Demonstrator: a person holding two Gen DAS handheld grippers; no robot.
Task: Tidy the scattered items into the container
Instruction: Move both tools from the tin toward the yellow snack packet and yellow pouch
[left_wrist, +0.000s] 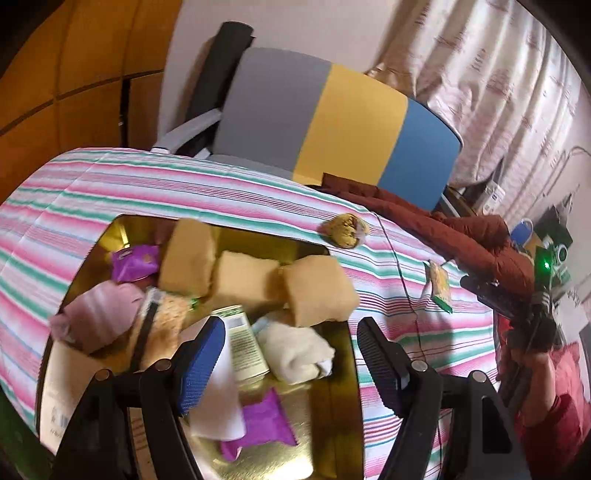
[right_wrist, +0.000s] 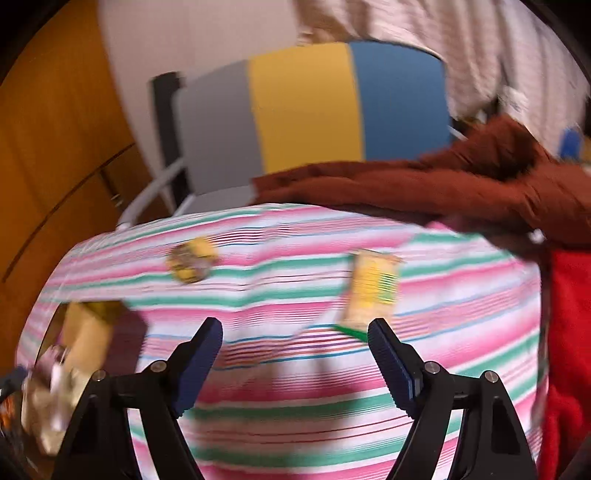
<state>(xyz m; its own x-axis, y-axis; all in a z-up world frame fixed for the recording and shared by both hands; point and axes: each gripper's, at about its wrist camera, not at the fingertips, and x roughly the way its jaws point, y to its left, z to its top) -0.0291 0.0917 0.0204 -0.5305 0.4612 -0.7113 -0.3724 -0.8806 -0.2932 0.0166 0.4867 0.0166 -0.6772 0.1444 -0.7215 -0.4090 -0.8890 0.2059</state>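
A gold tin (left_wrist: 332, 417) on the striped cloth holds tan sponges (left_wrist: 243, 277), purple packets, rolled socks and a white tube. My left gripper (left_wrist: 288, 354) hangs open and empty over its right side. A round wrapped snack (left_wrist: 345, 229) and a yellow-green packet (left_wrist: 439, 286) lie on the cloth outside the tin. In the blurred right wrist view my right gripper (right_wrist: 295, 354) is open and empty above the cloth, with the packet (right_wrist: 371, 291) just beyond its right finger and the round snack (right_wrist: 192, 264) further back left. The tin (right_wrist: 70, 362) shows at the left edge.
A grey, yellow and blue chair (left_wrist: 332, 122) stands behind the table. A rust-brown jacket (left_wrist: 461, 229) lies across the table's far right edge. A person in red (left_wrist: 554, 398) holds the right gripper at right. Wooden panels are at left.
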